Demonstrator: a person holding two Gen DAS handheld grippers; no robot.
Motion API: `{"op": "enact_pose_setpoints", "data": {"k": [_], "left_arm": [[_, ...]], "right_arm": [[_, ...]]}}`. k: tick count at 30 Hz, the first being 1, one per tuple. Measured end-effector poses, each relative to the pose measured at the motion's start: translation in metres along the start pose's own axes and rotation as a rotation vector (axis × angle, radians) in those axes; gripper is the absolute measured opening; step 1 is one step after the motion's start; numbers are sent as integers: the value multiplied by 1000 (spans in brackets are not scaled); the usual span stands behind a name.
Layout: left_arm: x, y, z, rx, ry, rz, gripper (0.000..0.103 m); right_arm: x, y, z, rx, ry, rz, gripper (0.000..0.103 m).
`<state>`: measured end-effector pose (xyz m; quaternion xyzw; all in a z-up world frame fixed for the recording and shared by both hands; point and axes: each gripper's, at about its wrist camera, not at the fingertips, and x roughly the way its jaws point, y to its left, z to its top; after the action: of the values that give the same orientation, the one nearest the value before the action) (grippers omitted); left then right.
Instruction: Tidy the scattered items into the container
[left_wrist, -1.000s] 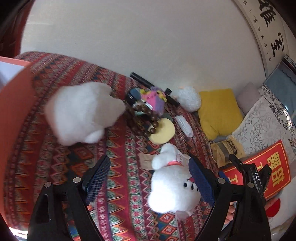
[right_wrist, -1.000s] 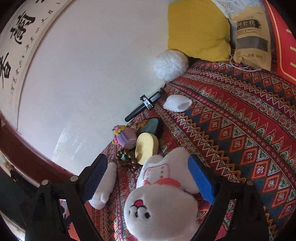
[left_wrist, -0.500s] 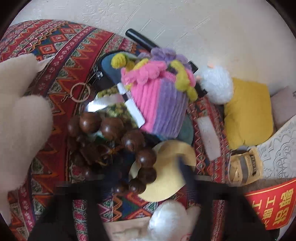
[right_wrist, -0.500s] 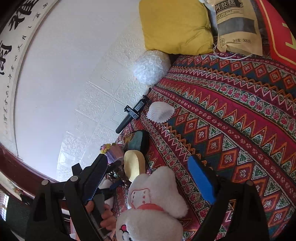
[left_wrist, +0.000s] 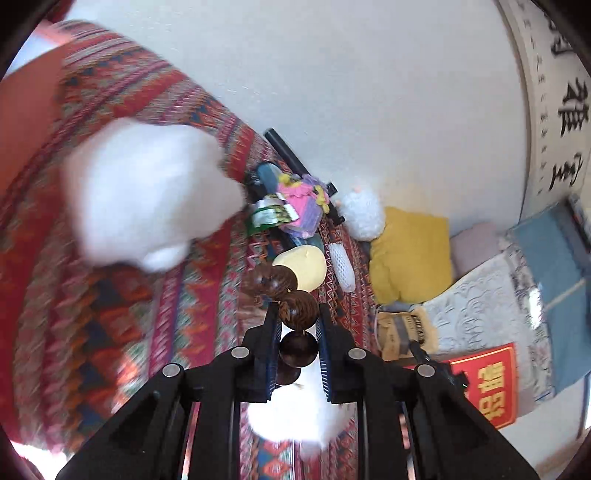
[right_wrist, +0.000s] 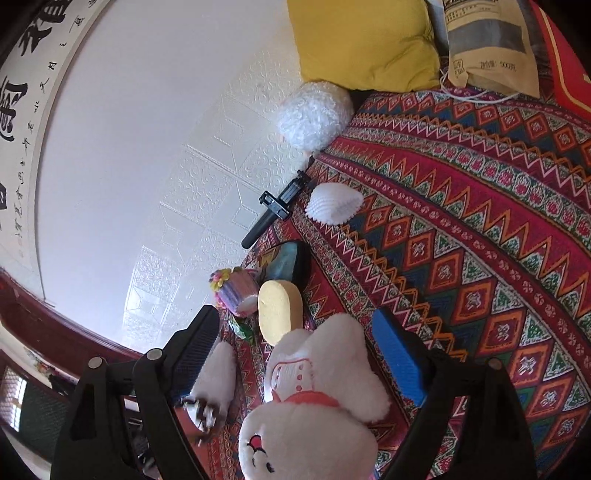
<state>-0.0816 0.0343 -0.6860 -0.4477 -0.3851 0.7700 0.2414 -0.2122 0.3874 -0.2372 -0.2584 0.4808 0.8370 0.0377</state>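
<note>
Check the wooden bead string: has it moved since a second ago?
Yes. The bead string lay on the cloth beside the pink knitted toy; now it is off that spot, nearer the camera, clamped in the left claw.

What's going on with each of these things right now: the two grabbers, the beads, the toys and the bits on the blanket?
Left gripper: shut on the wooden beads, lifted.
Right gripper: jaws closing around the white plush rabbit, pads not pressing it yet.
Yellow sponge: lying loose on the blanket.
Knitted cupcake toy: tipped on its side.
Black stick: lying by the wall.
</note>
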Motion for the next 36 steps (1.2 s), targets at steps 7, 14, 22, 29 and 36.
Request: {"op": "enact_pose_setpoints", "data": {"k": [7,14,22,29,36], "left_arm": [[-86,48,-3,-34,-151,-5,15],[-114,38,4,93,-210,147,15],[-115,47,1,109,-170,187,15],[-140,52,12,116,-235,185,15],[-181,35,18,194,-337,188,15]], "right_arm": [[13,26,-22,-86,76,17,86],[34,79,-48,-239,148,-5,86],[182,166,-97,-443,382,-161,66],[265,139,-82,-345,351,-292,40],[220,157,-89,-462,275,-155,12]]}}
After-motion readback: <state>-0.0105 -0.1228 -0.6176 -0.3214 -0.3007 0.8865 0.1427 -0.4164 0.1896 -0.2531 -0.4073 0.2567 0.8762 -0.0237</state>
